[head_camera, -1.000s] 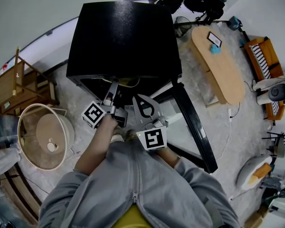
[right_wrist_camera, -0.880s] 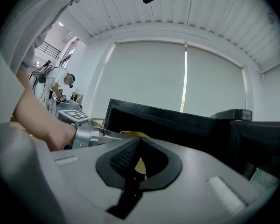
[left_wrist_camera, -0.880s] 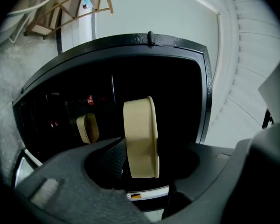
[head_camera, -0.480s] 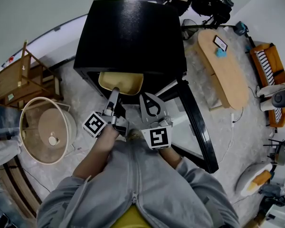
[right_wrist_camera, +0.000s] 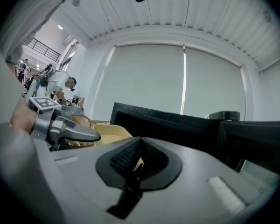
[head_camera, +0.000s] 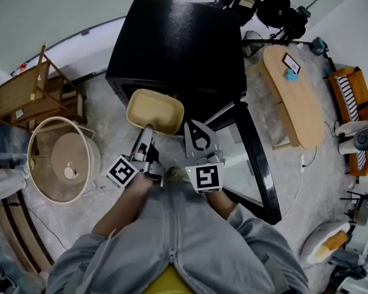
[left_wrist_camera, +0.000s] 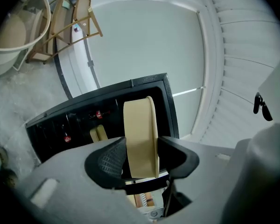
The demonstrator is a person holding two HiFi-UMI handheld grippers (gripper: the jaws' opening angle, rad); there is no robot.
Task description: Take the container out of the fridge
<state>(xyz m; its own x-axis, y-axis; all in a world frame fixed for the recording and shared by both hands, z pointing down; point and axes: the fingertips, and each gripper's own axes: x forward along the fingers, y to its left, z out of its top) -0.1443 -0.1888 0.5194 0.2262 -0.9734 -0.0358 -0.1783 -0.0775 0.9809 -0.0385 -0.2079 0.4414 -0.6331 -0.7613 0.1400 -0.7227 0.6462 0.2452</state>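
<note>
The left gripper [head_camera: 147, 130] is clamped on the near wall of the container [head_camera: 154, 110], one jaw inside and one outside. The tub sits open side up, just in front of the fridge [head_camera: 178, 48]. Its far rim is still right at the dark mouth, but most of it looks to be out, so the pull seems nearly done.

It's held by one edge only, with the whole body hanging forward of the pads. The grip wants to stay firm and the wrist flat, or the far side will dip. A straight draw toward the person's body should carry the far rim past the front lip without scraping.

The right gripper [head_camera: 195, 130] is pinched together on nothing. It sits just beside the container's right corner but apart from it, well placed to come under as support if needed.

On the right the open door [head_camera: 245, 164] walls off that side, and its black frame runs close by the right gripper. To the left there's bare floor before the round basket [head_camera: 64, 158], with the wooden rack [head_camera: 30, 97] behind it. The cleaner way out looks to be back and slightly left.
</note>
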